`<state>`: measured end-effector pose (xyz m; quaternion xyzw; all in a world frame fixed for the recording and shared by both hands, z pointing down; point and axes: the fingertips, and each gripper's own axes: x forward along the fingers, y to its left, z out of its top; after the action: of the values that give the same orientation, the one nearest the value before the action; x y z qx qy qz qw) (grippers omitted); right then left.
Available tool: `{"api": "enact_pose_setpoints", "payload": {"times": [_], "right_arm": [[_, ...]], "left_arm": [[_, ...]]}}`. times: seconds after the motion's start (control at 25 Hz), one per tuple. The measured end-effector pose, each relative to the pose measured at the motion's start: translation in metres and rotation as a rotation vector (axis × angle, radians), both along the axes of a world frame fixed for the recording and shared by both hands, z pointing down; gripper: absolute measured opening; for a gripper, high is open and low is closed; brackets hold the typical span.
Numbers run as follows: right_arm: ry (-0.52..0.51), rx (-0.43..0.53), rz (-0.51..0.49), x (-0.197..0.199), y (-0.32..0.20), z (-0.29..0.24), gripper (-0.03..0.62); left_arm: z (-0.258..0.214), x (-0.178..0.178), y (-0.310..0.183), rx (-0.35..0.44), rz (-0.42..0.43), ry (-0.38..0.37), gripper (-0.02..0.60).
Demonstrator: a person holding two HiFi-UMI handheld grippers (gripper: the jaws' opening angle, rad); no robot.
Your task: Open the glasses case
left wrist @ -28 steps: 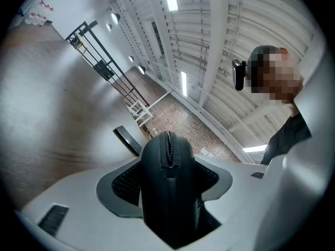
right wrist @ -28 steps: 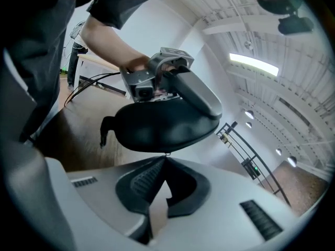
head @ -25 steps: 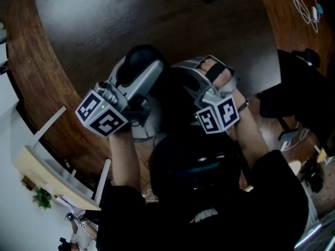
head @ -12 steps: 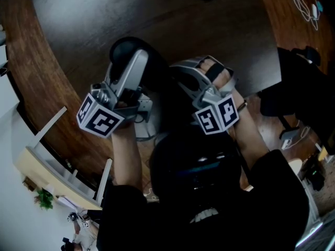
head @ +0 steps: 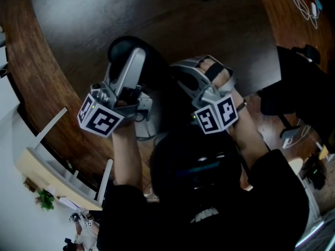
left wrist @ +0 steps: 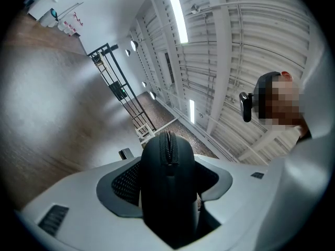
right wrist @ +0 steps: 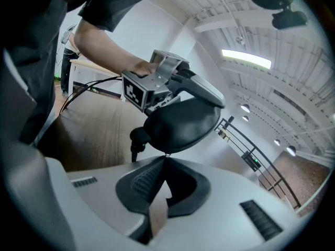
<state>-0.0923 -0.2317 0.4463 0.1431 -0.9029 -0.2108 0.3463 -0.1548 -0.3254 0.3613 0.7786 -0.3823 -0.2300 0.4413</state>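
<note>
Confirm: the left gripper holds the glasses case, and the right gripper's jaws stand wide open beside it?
No. The left gripper holds the glasses case, but the right gripper has shut jaws at the case's edge, as the right gripper view shows.

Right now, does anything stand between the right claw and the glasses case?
Nothing visible does. The right claw is shut on the zipper pull of the glasses case, which the left claw grips.

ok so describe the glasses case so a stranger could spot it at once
Over the dark wooden table, find the left hand-held gripper. Clamped between its grey jaws is the glasses case: a black, rounded pouch, set apart by the zipper running along its edge.
</note>
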Motion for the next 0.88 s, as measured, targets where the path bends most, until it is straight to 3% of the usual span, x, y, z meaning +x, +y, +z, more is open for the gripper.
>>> {"api": "enact_pose_setpoints", "payload": {"times": [0.24,0.56,0.88], "right_arm": [[0.000,-0.015,0.009,0.001,0.001,0.004,0.020],[-0.066,-0.060,-0.002,0.000,-0.005,-0.001,0.020],[-0.086,-0.056,-0.025,-0.004,-0.010,0.001,0.020]], "left_arm": [[0.005,0.003,0.004,-0.023,-0.002,-0.008,0.267],[-0.003,0.001,0.001,-0.029,-0.053,-0.084,0.266],[-0.013,-0.001,0.000,0.032,-0.075,-0.123,0.267]]}}
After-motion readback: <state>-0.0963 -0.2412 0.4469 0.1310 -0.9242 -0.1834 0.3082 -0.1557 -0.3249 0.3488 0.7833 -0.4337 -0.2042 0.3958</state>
